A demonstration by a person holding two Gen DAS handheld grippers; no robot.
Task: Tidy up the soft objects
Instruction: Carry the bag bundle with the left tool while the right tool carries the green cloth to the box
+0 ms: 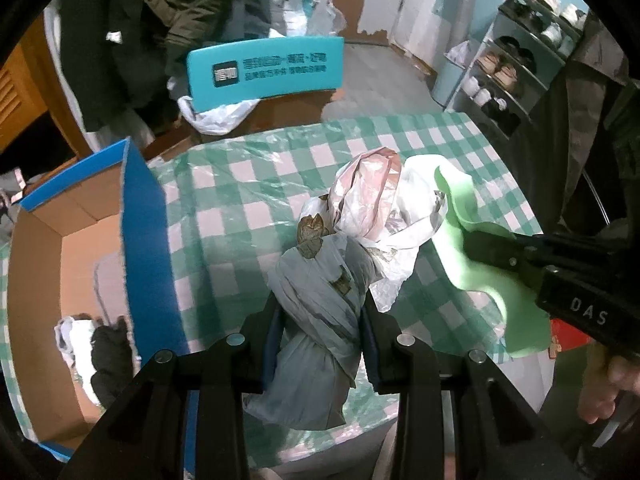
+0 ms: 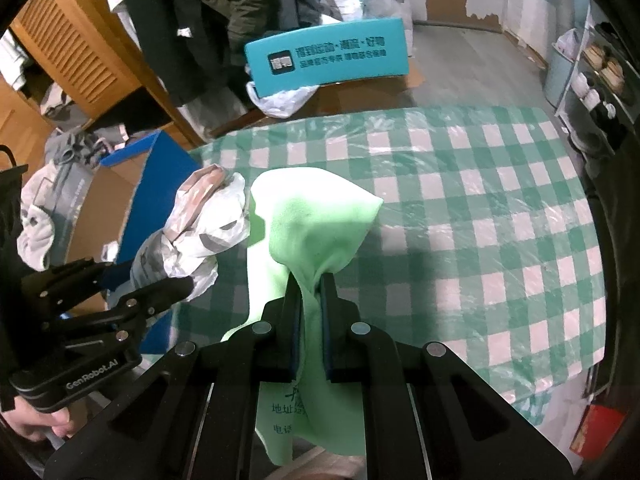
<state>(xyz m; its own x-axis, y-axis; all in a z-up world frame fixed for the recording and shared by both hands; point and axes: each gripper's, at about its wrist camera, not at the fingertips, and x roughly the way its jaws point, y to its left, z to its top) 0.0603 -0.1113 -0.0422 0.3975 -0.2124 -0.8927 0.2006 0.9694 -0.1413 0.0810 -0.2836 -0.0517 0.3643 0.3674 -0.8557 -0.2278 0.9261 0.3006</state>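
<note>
A knotted bundle of plastic bags (image 1: 320,276), grey-blue below with white and pink above, hangs over the table with my left gripper (image 1: 320,312) shut on its grey-blue part. In the right wrist view the bag bundle (image 2: 200,216) sticks up from the left gripper (image 2: 136,276). My right gripper (image 2: 310,284) is shut on a light green cloth (image 2: 312,220) that drapes above and below its fingers. From the left wrist view the right gripper (image 1: 474,246) and its green cloth (image 1: 480,280) sit just right of the bundle.
A green-and-white checked table (image 2: 480,200) is wrapped in clear film. At its left stands an open cardboard box (image 1: 80,240) with blue outer walls, holding a white and a dark soft item (image 1: 100,344). Behind are a teal chair back (image 1: 266,70), hanging coats and a shoe rack (image 1: 516,60).
</note>
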